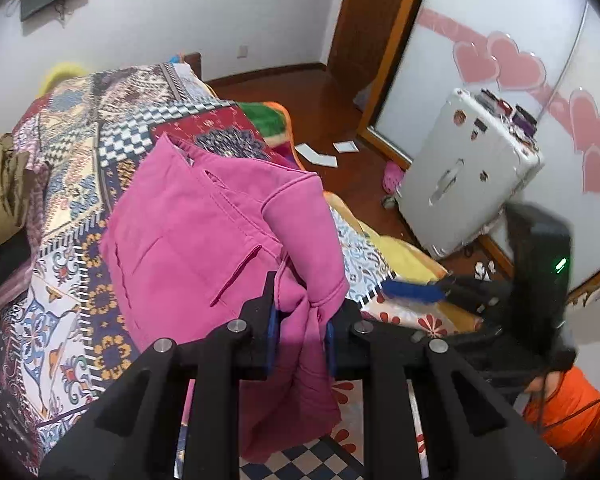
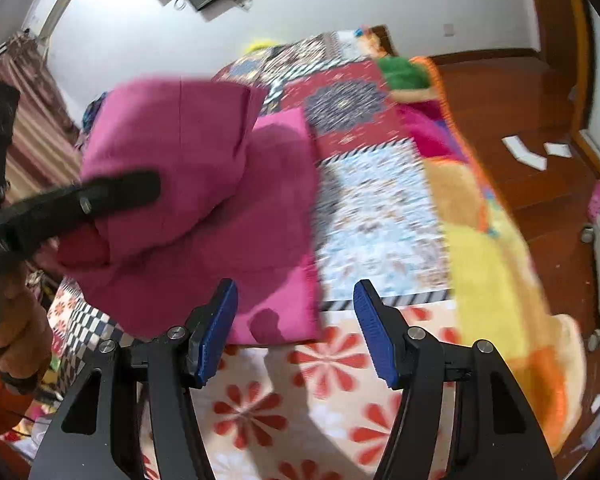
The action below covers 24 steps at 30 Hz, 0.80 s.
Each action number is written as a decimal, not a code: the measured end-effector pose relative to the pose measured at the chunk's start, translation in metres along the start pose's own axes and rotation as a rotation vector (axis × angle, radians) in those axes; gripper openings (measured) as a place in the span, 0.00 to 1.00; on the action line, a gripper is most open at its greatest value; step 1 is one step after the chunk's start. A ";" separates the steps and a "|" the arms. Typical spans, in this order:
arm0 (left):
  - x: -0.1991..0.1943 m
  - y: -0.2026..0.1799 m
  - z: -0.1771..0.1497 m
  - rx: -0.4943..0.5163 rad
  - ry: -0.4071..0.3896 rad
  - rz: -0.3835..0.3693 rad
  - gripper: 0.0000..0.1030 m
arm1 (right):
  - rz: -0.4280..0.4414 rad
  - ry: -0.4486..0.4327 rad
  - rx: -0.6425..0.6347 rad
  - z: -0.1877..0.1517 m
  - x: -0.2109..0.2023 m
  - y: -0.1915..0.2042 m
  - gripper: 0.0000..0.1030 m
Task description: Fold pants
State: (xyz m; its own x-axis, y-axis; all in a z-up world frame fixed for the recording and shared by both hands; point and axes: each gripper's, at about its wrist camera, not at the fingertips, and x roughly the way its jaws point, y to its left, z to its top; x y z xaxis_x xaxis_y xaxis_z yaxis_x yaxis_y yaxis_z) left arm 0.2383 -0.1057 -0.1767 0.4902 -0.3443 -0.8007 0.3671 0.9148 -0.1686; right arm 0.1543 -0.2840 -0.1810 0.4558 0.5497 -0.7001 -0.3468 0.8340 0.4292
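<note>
Two grippers in play. Left gripper (image 1: 302, 322): fingers clamped on a bunched fold of the pink pants (image 1: 204, 216), cloth pinched between the blue pads (image 1: 273, 336), a loose end hanging down at 6 o'clock. Right gripper (image 2: 296, 328): fingers spread apart, nothing between them, held just above the flowered part of the bedspread (image 2: 328, 364).

Pants: one part lifted off the bed and folded over by the left gripper, at 10 o'clock in the right wrist view; the remaining part lies flat on the patchwork bedspread, its near edge just past the right fingertips. View blurred, seams not readable there.

Person's hand (image 2: 20, 328) grips the left tool's handle at 8 o'clock.

Farther out: white suitcase (image 1: 468, 176) standing on the wooden floor (image 1: 328, 96) at 2 o'clock of the left view, beside a wardrobe door with pink heart stickers (image 1: 516, 64). White papers (image 1: 320, 156) lie on the floor beyond the bed.
</note>
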 end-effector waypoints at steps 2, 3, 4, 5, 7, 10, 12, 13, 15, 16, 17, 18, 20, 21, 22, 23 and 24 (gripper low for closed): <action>0.007 -0.002 -0.003 0.009 0.029 -0.010 0.18 | -0.023 -0.024 0.010 0.002 -0.011 -0.006 0.56; 0.012 -0.003 -0.005 0.013 0.047 -0.013 0.18 | -0.034 -0.036 0.015 0.004 -0.016 -0.009 0.56; 0.016 -0.004 -0.007 0.015 0.062 -0.015 0.18 | -0.043 -0.045 0.019 0.005 -0.018 -0.013 0.56; 0.021 -0.005 -0.009 0.018 0.082 -0.014 0.18 | -0.051 -0.054 0.022 0.006 -0.021 -0.014 0.56; 0.028 -0.008 -0.013 0.020 0.107 -0.010 0.18 | -0.067 -0.069 0.023 0.008 -0.025 -0.016 0.56; 0.036 -0.010 -0.016 0.011 0.128 0.003 0.18 | -0.076 -0.084 0.028 0.007 -0.029 -0.016 0.56; 0.040 -0.010 -0.016 -0.004 0.133 0.010 0.18 | -0.076 -0.091 0.036 0.008 -0.028 -0.018 0.56; 0.041 -0.012 -0.015 -0.009 0.131 0.013 0.18 | -0.075 -0.094 0.042 0.008 -0.029 -0.018 0.56; 0.042 -0.012 -0.014 -0.024 0.128 0.018 0.18 | -0.074 -0.102 0.050 0.006 -0.031 -0.021 0.56; 0.044 -0.013 -0.014 -0.030 0.129 0.017 0.18 | -0.075 -0.105 0.053 0.006 -0.033 -0.021 0.56; 0.046 -0.013 -0.014 -0.031 0.132 0.017 0.18 | -0.077 -0.108 0.057 0.005 -0.033 -0.021 0.56; 0.049 -0.014 -0.013 -0.029 0.138 0.020 0.19 | -0.079 -0.111 0.060 0.005 -0.034 -0.022 0.56; 0.053 -0.017 -0.014 -0.006 0.150 0.020 0.24 | -0.083 -0.117 0.064 0.006 -0.036 -0.023 0.56; 0.055 -0.019 -0.015 0.013 0.161 0.021 0.28 | -0.085 -0.122 0.065 0.007 -0.038 -0.023 0.56; 0.055 -0.020 -0.016 0.021 0.167 0.021 0.30 | -0.086 -0.126 0.064 0.007 -0.040 -0.024 0.56; 0.054 -0.021 -0.017 0.026 0.165 0.018 0.32 | -0.087 -0.131 0.063 0.008 -0.042 -0.023 0.56; 0.053 -0.022 -0.017 0.027 0.165 0.008 0.40 | -0.089 -0.136 0.060 0.009 -0.044 -0.022 0.56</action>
State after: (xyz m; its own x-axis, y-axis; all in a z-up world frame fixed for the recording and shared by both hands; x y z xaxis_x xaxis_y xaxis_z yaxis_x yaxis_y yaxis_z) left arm 0.2421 -0.1404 -0.2251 0.3578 -0.2953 -0.8859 0.3857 0.9107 -0.1478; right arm 0.1493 -0.3263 -0.1547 0.5906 0.4717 -0.6548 -0.2522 0.8786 0.4055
